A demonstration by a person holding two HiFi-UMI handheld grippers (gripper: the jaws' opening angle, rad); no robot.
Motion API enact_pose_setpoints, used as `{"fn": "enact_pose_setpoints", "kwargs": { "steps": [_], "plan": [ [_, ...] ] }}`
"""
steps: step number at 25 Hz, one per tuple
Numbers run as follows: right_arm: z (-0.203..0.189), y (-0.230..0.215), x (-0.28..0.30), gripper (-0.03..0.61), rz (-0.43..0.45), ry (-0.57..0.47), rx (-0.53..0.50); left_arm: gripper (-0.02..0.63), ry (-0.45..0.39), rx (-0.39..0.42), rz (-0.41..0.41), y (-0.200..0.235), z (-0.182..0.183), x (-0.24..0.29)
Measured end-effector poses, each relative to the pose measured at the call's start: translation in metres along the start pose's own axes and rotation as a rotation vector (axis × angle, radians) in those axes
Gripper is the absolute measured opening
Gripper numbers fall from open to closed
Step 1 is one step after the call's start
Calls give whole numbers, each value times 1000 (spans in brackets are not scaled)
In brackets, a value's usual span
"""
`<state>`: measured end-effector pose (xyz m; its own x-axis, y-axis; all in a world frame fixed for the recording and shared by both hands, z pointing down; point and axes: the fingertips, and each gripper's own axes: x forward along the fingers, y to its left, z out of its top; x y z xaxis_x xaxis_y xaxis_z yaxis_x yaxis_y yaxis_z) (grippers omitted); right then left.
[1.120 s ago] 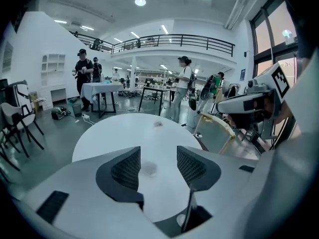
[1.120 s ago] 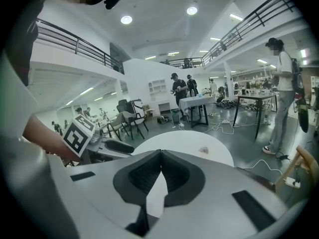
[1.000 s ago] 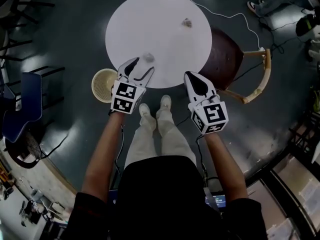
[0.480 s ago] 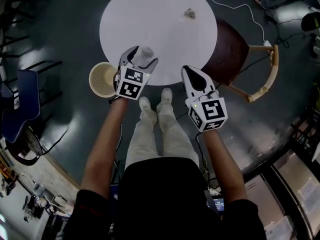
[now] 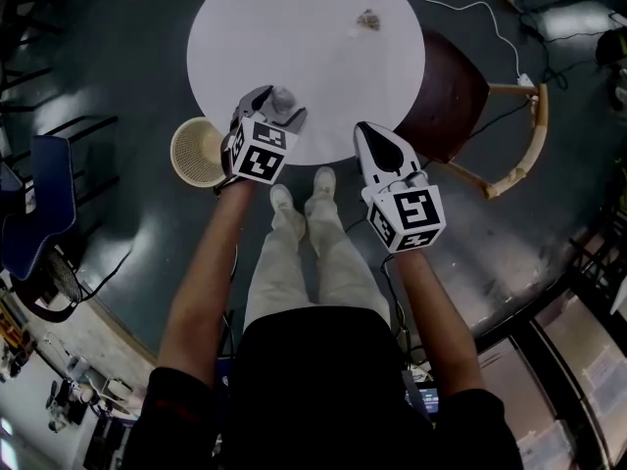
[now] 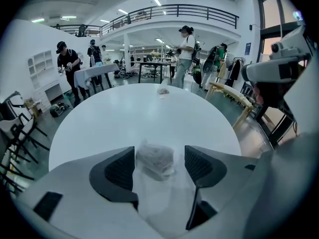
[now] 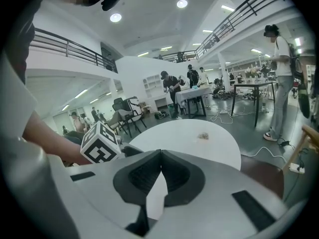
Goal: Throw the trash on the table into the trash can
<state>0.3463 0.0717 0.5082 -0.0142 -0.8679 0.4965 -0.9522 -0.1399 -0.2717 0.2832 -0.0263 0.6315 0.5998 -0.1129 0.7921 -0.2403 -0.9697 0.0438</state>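
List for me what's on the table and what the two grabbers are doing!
Table: round, white
Near trash: crumpled wad by the near edge
Far trash: small wad, far side
Left gripper: jaws have just been opening, Near trash between them, not squeezed
Right gripper: jaws shut, empty
Trash can: on floor beside Table

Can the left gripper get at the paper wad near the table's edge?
Probably yes: the left gripper has just been opening its jaws, which stand apart with the paper wad between them on the table; nothing else is in the way.
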Motion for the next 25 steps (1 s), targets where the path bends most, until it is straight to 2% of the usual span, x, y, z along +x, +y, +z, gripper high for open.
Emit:
{"fn": "enact_pose_setpoints", "kwargs": {
  "steps": [2, 5, 10, 25],
  "plan": [
    [-1, 0, 0, 15, 4, 3, -2, 332, 15, 3, 0, -1, -2, 1],
    [-1, -1, -1, 15, 8, 7, -3, 214, 26, 9, 11, 0, -2, -1],
    [-4, -2, -1, 15, 15, 18, -7, 152, 29, -3, 14, 0, 0, -2],
    [-6, -9, 2, 15, 43, 30, -21, 115, -3, -29, 11, -5, 12, -6]
  ]
}}
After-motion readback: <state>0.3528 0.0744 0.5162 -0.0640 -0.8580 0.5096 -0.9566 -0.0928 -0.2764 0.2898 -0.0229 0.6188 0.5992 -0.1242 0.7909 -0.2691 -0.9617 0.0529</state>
